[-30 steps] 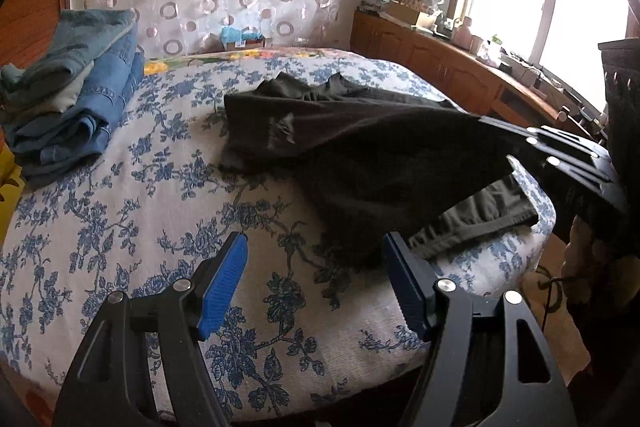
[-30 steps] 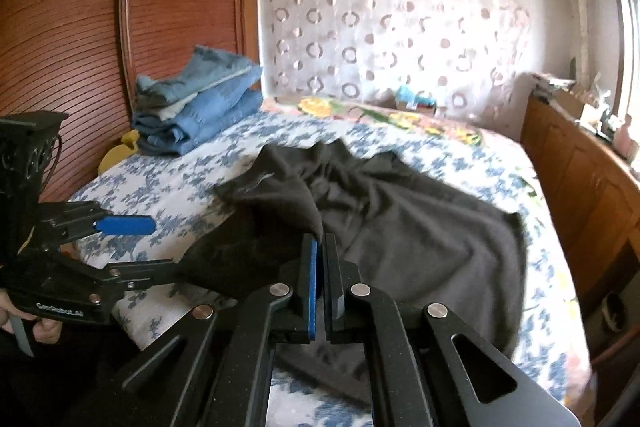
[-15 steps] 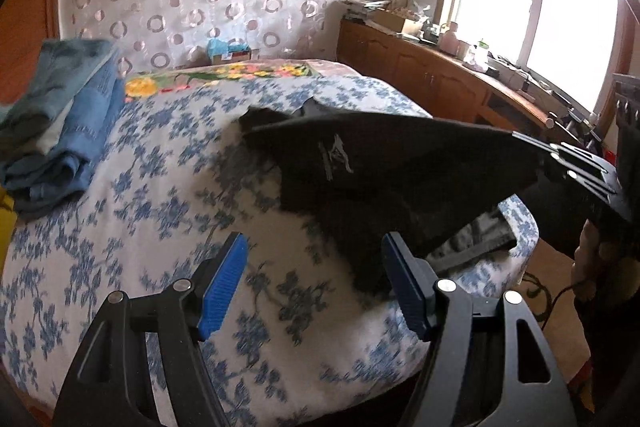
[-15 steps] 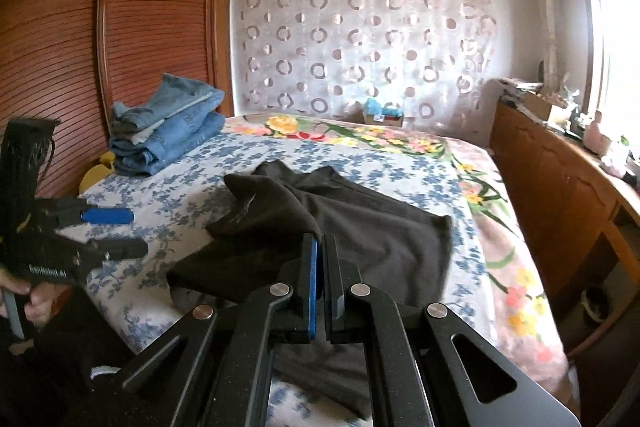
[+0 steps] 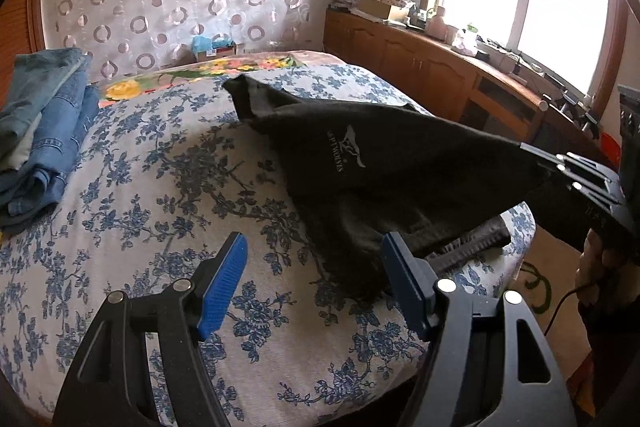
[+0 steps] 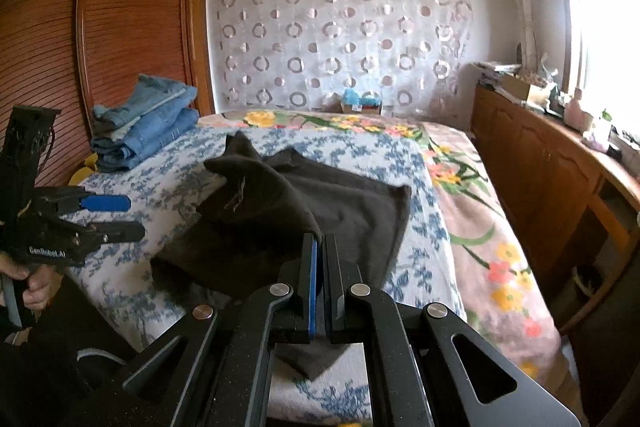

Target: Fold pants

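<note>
Dark charcoal pants (image 5: 384, 167) with a small white logo lie across the blue-flowered bed (image 5: 160, 187). One edge is lifted taut toward the right. My right gripper (image 6: 320, 247) is shut on that edge of the pants (image 6: 280, 211) and holds it above the bed; it shows at the right of the left wrist view (image 5: 568, 167). My left gripper (image 5: 314, 259) is open and empty, low over the near bed edge, just left of the hanging fold. It also shows at the left of the right wrist view (image 6: 108, 215).
A stack of folded blue jeans (image 5: 44, 131) sits at the bed's far left, by the wooden wardrobe (image 6: 120, 27). A wooden cabinet (image 5: 440, 75) with clutter runs under the window on the right. A floral quilt (image 6: 460, 179) covers the bed's right side.
My right gripper has pulled the pants edge up and toward me, dragging the cloth nearer the bed's edge. My left gripper stayed open and shifted slightly.
</note>
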`<state>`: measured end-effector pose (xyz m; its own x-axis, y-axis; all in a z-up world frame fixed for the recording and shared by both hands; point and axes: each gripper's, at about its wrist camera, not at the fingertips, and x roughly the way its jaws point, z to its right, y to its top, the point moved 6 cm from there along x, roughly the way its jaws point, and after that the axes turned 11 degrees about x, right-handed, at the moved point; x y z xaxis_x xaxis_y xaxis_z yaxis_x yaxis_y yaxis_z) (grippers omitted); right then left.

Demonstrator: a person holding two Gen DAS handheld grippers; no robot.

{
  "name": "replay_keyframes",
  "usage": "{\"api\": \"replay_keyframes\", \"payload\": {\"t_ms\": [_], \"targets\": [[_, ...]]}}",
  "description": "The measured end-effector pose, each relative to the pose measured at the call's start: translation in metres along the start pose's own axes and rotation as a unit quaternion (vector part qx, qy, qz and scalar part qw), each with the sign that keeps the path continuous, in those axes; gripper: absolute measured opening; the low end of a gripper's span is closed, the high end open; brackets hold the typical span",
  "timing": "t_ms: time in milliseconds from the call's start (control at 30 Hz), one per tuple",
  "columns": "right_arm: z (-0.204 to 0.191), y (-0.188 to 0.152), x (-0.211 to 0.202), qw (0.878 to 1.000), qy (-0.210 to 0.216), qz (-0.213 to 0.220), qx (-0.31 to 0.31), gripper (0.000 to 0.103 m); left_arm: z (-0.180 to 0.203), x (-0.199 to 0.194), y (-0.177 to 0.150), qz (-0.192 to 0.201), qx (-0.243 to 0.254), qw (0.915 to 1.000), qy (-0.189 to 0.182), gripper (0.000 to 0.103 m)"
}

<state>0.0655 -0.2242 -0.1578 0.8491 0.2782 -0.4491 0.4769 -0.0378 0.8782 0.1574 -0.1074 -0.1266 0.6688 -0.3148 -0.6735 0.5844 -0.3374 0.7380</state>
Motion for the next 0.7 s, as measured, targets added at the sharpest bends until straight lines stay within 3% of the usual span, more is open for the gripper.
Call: {"api": "replay_keyframes", "payload": {"t_ms": [700], "targets": [[0.026, -0.025, 0.013, 0.997, -0.012, -0.074, 0.034, 0.002, 0.004, 0.015, -0.012, -0.022, 0.0, 0.9998, 0.003, 0.071]]}}
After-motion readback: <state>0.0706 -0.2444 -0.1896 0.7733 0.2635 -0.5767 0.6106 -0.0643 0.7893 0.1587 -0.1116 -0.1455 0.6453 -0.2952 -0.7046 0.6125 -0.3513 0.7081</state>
